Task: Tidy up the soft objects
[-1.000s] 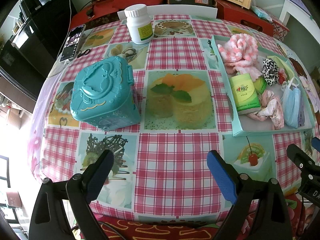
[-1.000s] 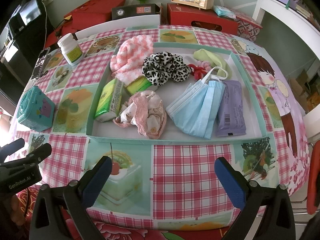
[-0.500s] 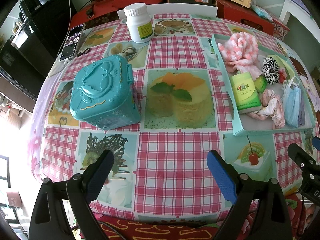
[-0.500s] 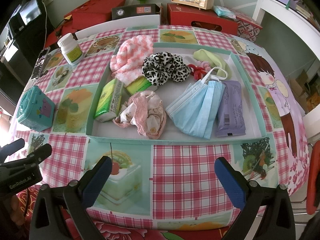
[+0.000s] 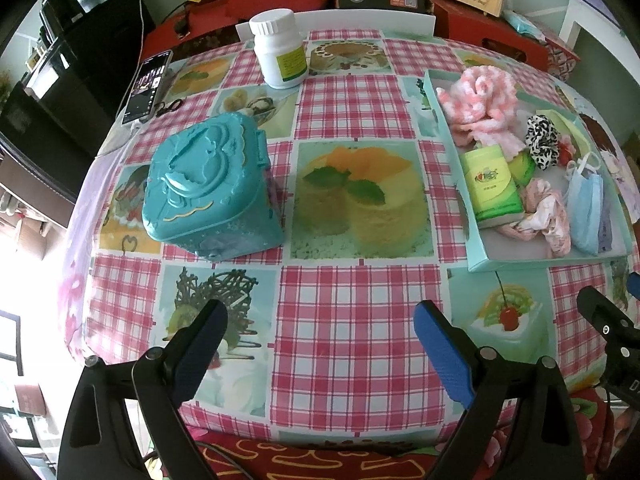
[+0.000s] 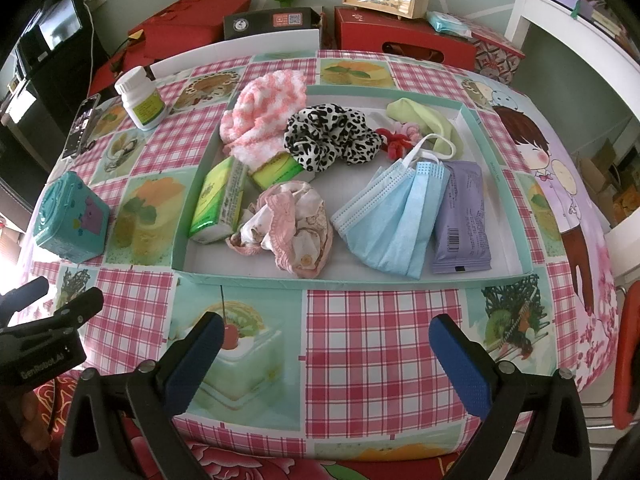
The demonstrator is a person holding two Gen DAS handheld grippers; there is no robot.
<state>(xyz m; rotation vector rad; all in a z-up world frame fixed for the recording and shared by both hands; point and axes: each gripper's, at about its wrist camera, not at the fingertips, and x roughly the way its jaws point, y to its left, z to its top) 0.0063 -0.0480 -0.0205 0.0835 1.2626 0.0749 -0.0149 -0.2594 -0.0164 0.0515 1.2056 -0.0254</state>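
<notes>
A shallow teal tray [image 6: 496,148] [image 5: 476,240] on the checked tablecloth holds soft things: pink-white fluffy socks [image 6: 264,116] [image 5: 480,100], a leopard scrunchie [image 6: 332,136] [image 5: 542,140], a pink patterned cloth [image 6: 288,228] [image 5: 544,220], blue face masks [image 6: 396,216] [image 5: 586,208], a green tissue pack [image 6: 220,200] [image 5: 490,180], a purple packet [image 6: 462,220], a pale green cloth [image 6: 424,118] and red-pink hair ties [image 6: 396,140]. My right gripper [image 6: 324,360] hovers open near the table's front edge, below the tray. My left gripper [image 5: 320,344] is open too, left of the tray, with nothing between its fingers.
A closed teal plastic box [image 5: 208,184] [image 6: 70,220] stands on the table's left. Behind it are a white pill bottle [image 5: 280,54] [image 6: 140,98] and a phone [image 5: 146,86]. Red boxes [image 6: 404,38] and a chair back [image 5: 336,22] line the far edge.
</notes>
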